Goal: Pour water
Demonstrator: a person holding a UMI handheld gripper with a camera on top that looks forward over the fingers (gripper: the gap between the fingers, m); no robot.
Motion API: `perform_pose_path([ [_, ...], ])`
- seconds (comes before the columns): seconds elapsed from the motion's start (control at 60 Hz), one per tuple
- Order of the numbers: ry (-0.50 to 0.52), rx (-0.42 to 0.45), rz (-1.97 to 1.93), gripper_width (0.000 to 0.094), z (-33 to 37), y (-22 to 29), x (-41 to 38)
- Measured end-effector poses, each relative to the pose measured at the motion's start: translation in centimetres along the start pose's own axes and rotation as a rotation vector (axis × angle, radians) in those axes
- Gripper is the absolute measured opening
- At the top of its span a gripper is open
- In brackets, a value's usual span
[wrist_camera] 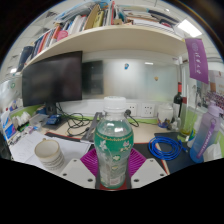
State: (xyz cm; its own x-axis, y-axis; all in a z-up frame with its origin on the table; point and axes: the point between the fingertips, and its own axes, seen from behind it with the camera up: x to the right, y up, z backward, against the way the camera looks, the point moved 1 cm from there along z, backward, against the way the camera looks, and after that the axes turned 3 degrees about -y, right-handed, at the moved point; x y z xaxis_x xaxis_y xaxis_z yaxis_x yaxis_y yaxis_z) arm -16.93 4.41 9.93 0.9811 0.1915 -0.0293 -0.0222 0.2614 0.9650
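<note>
Both fingers (88, 163) of the level tongs (113, 168) apparently clamp the upright bottle (113, 150).

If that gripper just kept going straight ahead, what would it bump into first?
The bottle, which already stands between the fingers of the gripper; contact isn't clear. Beyond it, probably the white cup.

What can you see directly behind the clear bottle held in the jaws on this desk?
Behind the bottle stands a white box-like object on the desk, then a wall with sockets. The bottle, gripped by the gripper, covers that object's lower part and the desk there.
</note>
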Motion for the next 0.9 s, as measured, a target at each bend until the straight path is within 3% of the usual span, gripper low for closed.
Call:
perform_pose_path([
  [0.217, -0.036, 0.005, 0.014, 0.0545, 1.1, 0.3, 0.1],
  [0.333, -0.062, -0.086, 0.011, 0.0873, 3.1, -2.1, 0.4],
  [0.583, -0.173, -0.184, -0.059, 0.0855, 12.3, 0.0, -0.5],
  [0.9, -0.227, -0.112, -0.092, 0.0852, 19.1, 7.7, -4.3],
])
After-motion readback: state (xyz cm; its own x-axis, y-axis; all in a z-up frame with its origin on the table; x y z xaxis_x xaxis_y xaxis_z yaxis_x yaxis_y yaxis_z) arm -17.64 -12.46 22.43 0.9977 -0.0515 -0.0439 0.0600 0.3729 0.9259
